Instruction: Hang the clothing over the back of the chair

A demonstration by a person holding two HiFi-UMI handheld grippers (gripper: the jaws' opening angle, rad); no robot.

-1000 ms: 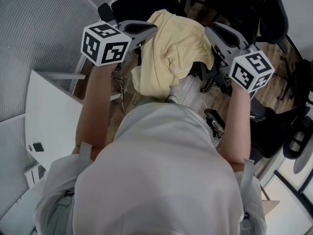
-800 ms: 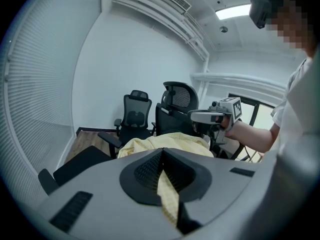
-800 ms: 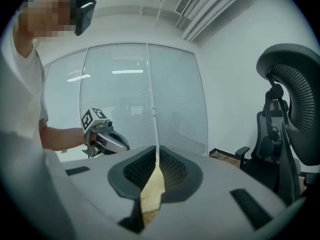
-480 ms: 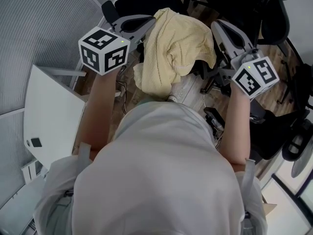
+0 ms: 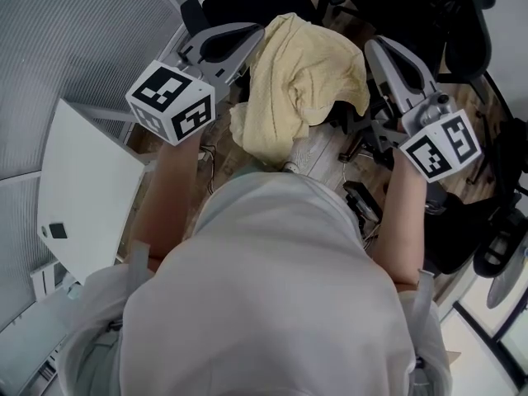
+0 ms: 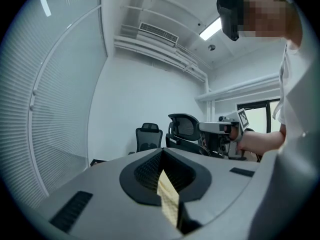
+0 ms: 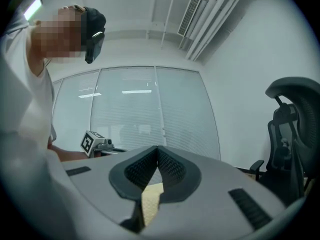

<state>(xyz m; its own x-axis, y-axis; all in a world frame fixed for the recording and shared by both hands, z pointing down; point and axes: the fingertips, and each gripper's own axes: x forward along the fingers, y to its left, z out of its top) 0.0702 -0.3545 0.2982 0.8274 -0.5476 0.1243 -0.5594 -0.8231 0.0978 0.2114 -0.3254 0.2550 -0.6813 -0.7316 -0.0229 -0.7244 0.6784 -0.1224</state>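
Now higher, left tongs [image 5: 257,38] and right tongs [image 5: 371,49] both tight on yellow clothing [image 5: 301,81].

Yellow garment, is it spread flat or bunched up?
Bunched: the yellow garment hangs in folds, pinched by the left gripper and right gripper.

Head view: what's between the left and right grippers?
A pale yellow knitted garment, draped from left gripper to right gripper, both shut on it. Head view shows it.

The person's torso [image 5: 272,287] hides part of the clothing [image 5: 301,85].
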